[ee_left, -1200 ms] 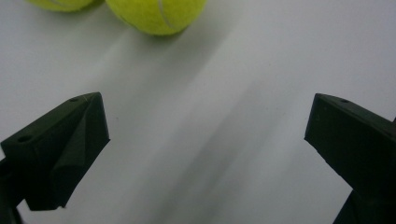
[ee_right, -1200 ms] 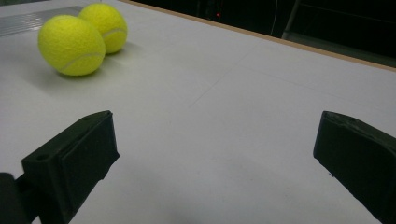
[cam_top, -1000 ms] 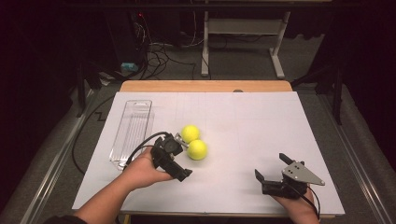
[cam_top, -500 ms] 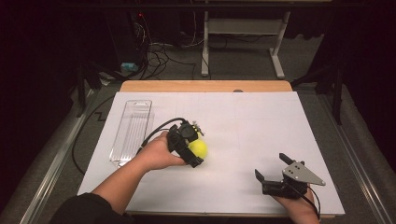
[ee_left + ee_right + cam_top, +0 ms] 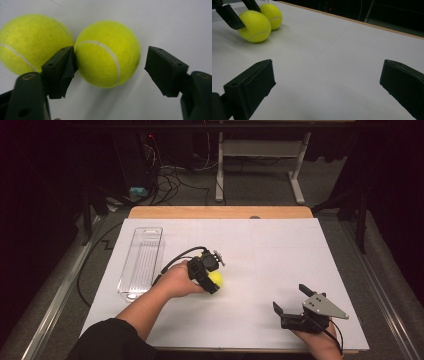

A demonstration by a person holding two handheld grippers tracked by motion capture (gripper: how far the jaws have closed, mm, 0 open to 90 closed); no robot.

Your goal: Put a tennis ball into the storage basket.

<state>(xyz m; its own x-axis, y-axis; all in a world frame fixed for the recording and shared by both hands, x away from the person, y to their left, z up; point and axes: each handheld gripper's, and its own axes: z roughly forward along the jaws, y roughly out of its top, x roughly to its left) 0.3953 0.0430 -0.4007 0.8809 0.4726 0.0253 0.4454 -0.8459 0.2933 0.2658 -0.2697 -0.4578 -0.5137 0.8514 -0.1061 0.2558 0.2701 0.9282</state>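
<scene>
Left gripper point(image 5: 107, 67) jaws closing around nearer tennis ball point(image 5: 107, 53), one pad touching, other short; right gripper point(image 5: 327, 87) gaping, idling

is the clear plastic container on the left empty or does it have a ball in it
Empty: the clear container lies with nothing yellow inside; both tennis balls sit on the white table.

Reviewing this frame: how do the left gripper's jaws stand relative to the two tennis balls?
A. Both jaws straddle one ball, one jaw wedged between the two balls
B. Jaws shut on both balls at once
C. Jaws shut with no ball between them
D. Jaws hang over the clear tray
A: in the left gripper view the left gripper has the nearer tennis ball between its jaws, one jaw touching it beside the other ball, the other jaw still apart.
</scene>
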